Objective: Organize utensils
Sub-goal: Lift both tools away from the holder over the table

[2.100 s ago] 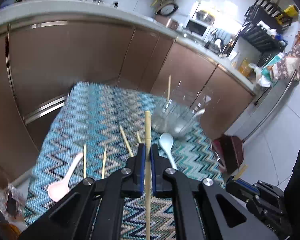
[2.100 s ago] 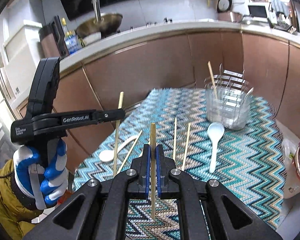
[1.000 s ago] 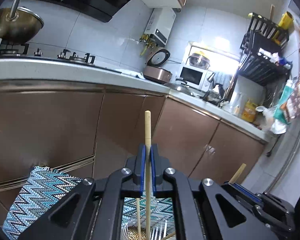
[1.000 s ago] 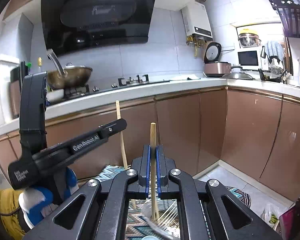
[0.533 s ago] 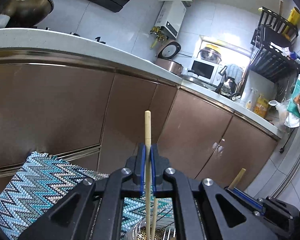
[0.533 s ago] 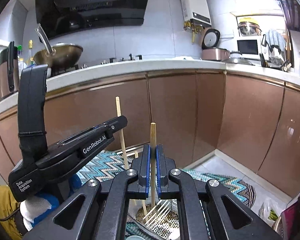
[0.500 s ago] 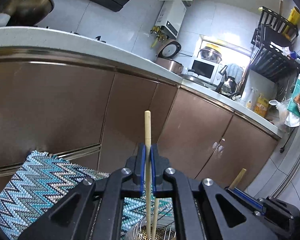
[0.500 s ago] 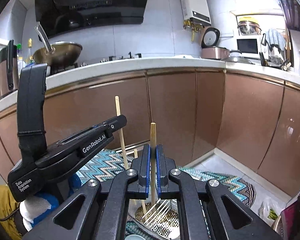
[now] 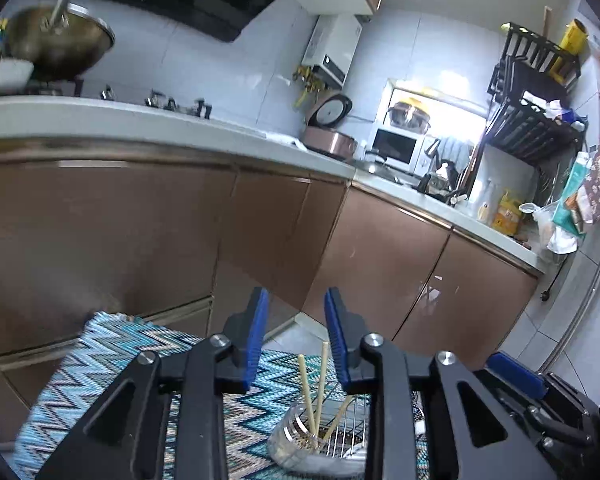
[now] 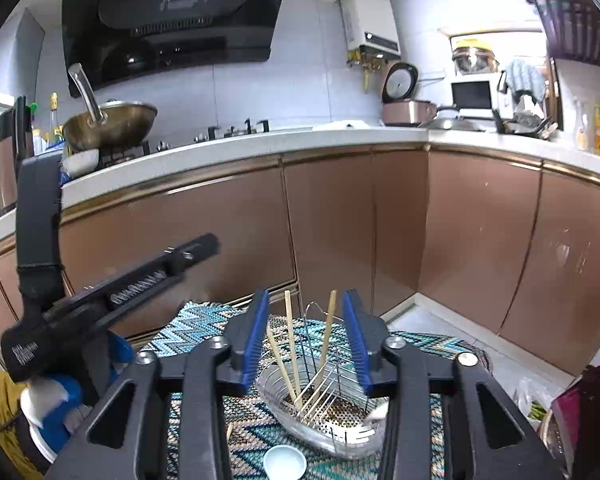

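Right wrist view, pale wooden chopsticks leaning upright, wire-and-mesh holder

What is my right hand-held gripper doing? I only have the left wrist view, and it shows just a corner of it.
Observer: The right hand-held gripper has just been opening. Its jaws stand apart and nothing is pressed between them.
Operator: Is a chopstick caught in there?
Observer: No. The chopsticks stand loose in the wire utensil holder beyond the jaws, and none is gripped.
Operator: Is anything on the mat that I can't see?
Observer: A white spoon lies on the zigzag mat, on the near side of the holder.
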The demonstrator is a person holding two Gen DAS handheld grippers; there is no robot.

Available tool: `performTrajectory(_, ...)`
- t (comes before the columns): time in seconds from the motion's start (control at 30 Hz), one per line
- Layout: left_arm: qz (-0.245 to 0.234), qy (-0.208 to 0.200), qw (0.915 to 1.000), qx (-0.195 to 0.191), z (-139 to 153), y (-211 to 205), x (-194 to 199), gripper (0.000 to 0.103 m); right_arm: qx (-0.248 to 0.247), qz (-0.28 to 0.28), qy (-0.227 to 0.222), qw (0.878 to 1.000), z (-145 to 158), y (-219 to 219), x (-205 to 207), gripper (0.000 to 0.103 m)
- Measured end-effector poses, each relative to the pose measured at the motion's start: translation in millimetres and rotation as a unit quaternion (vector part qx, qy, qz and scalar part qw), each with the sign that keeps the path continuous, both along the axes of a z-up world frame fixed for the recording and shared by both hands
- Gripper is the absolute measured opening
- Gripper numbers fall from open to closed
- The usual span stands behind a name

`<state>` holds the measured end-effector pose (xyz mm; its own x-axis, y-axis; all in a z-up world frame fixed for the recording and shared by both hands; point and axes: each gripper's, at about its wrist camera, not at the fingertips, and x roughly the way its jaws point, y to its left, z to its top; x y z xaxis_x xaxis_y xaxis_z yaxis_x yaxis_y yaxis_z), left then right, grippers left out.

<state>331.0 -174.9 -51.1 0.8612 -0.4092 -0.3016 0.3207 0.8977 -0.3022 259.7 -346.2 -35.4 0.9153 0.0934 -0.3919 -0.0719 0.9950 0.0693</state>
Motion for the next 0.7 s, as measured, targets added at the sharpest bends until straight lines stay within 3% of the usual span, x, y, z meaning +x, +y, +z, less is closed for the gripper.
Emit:
performTrajectory(0.13,0.011,-0.022,0.9997,0.009,27,24,-37,0.042,0.001,-0.01,-0.016,1.0,18,4,-35,0.05)
performTrajectory(0.4,0.024,-0.044,0.9986,0.015,66,78,-110,0.046,0.004,-0.024,-0.038,0.999,44,17,-105,0.055)
performTrajectory(0.7,0.048,-0.061,0.997,0.005,86,144,-187,0.056,0.001,-0.02,-0.065,0.998,68,49,-182,0.062)
